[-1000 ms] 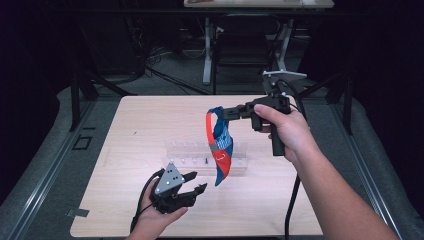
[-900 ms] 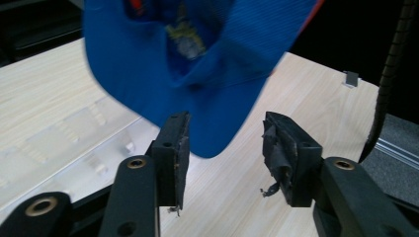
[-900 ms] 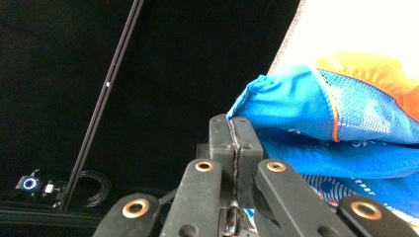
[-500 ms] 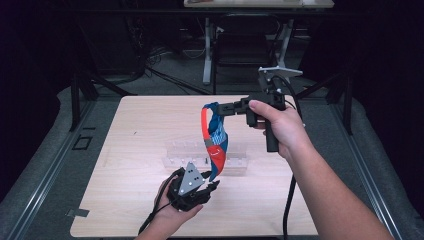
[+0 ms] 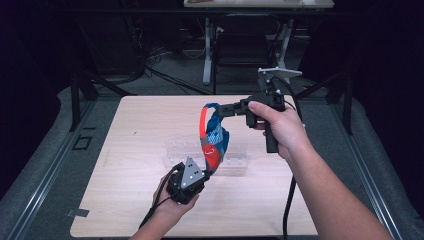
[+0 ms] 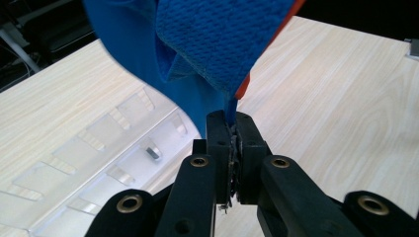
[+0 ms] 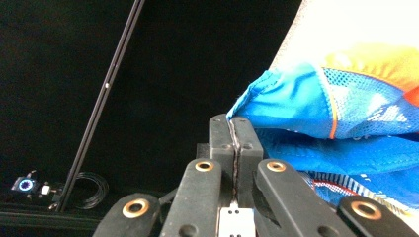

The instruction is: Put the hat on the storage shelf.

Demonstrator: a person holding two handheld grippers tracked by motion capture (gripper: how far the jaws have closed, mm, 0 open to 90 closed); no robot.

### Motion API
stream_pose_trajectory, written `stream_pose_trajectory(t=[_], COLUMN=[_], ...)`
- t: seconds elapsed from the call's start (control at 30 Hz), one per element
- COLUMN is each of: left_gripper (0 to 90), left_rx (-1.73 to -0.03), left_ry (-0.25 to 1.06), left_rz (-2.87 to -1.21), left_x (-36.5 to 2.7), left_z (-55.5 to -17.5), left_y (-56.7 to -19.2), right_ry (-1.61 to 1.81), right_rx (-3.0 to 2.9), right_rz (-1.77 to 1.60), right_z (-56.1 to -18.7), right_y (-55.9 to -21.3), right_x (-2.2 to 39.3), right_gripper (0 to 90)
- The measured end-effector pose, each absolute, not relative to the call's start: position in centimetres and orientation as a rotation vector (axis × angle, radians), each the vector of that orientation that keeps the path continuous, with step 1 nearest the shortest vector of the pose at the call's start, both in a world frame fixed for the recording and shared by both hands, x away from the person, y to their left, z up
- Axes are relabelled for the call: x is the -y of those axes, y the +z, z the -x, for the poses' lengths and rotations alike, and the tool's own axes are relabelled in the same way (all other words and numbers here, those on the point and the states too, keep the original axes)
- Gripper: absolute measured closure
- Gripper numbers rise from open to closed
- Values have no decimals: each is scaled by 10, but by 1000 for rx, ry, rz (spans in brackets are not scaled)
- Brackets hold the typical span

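Since a second ago, the left gripper (image 5: 200, 171) has slid in and its jaws have just been closing, now pinched on the blue garment's (image 5: 214, 135) lower edge; right gripper (image 5: 226, 108) clamps its top, stretching it above the table (image 5: 125, 150).

Blue-and-orange mesh cloth garment (image 5: 212, 137), matt; pale wood-grain table (image 5: 130, 150); clear glossy plastic rack (image 5: 235, 162)

My left gripper (image 5: 200, 172) low near my body, jaws just closed to pinching, my right gripper (image 5: 227, 108) raised higher, level, jaws clamped tight, forearm outstretched
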State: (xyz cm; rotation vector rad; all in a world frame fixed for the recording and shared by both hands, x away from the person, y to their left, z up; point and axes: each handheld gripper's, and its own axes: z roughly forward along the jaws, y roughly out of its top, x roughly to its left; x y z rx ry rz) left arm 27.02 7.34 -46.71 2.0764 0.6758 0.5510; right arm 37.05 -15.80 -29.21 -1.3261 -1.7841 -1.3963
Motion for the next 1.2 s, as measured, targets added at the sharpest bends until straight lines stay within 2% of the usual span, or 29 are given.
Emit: stream_pose_trajectory(t=[0.23, 0.8, 1.2], left_gripper=[882, 882, 883], left_rx=[-702, -803, -827], left_ry=[591, 533, 522], left_rz=[-2065, -2030, -2024], left_x=[-81, -102, -100], left_z=[-280, -307, -313], left_y=[-469, -470, -479], right_ry=[-1381, -1351, -1320], right_rx=[1800, 1791, 1767], right_rz=[1325, 1383, 1403], right_z=[-371, -386, -396], right_y=[-297, -315, -330], right_x=[153, 152, 153], right_gripper=[900, 900, 900])
